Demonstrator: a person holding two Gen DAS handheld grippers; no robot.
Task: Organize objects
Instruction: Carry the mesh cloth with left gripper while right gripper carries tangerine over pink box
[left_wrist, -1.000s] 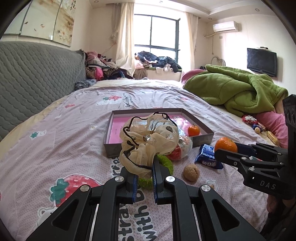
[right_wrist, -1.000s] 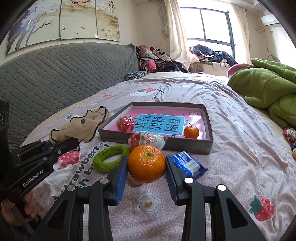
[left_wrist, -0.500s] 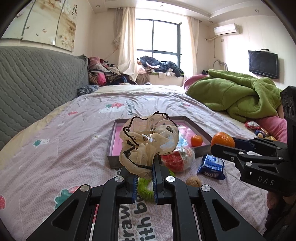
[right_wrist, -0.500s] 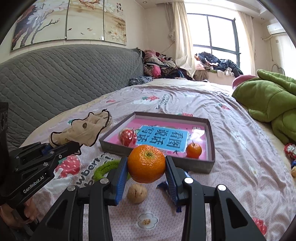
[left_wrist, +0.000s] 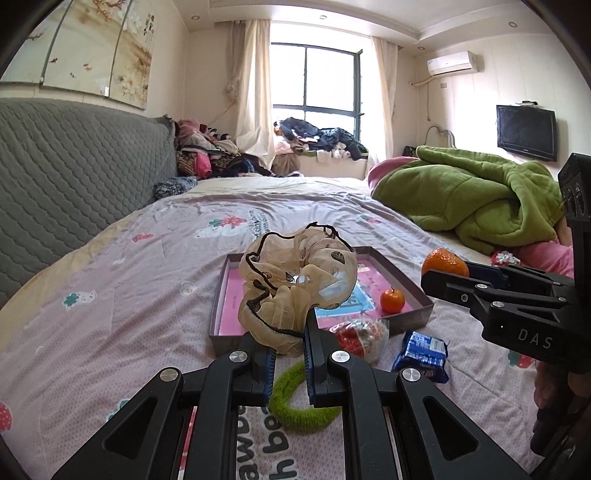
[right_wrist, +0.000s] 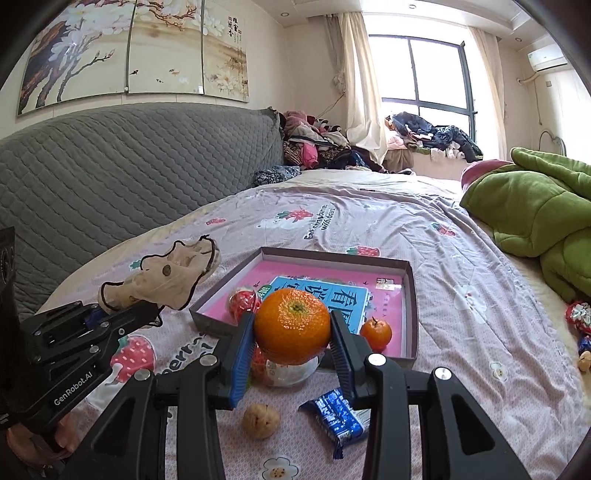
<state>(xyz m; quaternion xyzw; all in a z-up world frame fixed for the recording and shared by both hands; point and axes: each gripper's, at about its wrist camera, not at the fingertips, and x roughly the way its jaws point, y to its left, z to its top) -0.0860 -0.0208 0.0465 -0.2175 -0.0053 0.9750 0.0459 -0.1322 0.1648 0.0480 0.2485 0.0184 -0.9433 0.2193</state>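
Nearest, the right gripper (right_wrist: 291, 354) pinches a large orange (right_wrist: 291, 325) just short of the tray (right_wrist: 413, 295), the left gripper (left_wrist: 290, 354) clamps a beige scrunchie (left_wrist: 295, 284) at the tray's near edge, a small orange (right_wrist: 376, 333) lying inside the tray.

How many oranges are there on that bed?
2. A big orange is held in the right gripper, above the bed; a small orange sits in the tray. Others may be hidden.
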